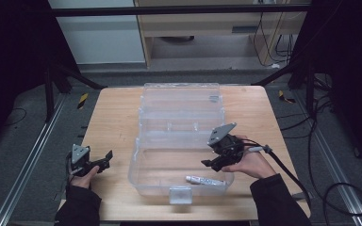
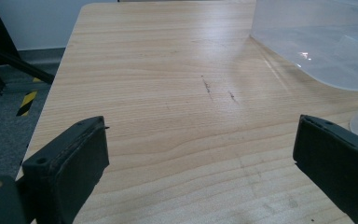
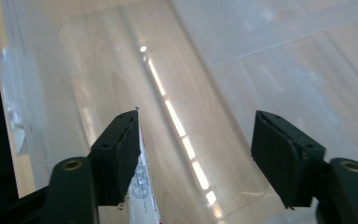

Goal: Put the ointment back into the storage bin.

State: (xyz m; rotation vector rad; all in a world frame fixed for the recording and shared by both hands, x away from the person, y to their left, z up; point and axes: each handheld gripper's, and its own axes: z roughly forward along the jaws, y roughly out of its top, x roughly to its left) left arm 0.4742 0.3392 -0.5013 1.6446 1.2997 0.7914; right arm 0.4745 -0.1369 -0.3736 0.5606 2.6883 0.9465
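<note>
A clear plastic box [image 1: 136,165] with its lid [image 1: 181,94] swung back stands open on the wooden table [image 1: 113,117]. Inside it, near the front wall, lies a white tube [image 1: 203,180]. My right gripper [image 1: 211,163] hangs open over the box's right side, just above and behind the tube; in the right gripper view the tube [image 3: 144,193] shows beside the left jaw, with the box floor [image 3: 205,121] below. My left gripper [image 1: 106,157] is open at the table's left front, apart from the box, with bare wood [image 2: 177,121] between its jaws.
The box's curved wall [image 2: 317,51] reaches into the left gripper view at the upper right. Black frame legs [image 1: 70,75] and cables [image 1: 339,188] flank the table on the grey floor. A wooden cabinet [image 1: 217,23] stands behind.
</note>
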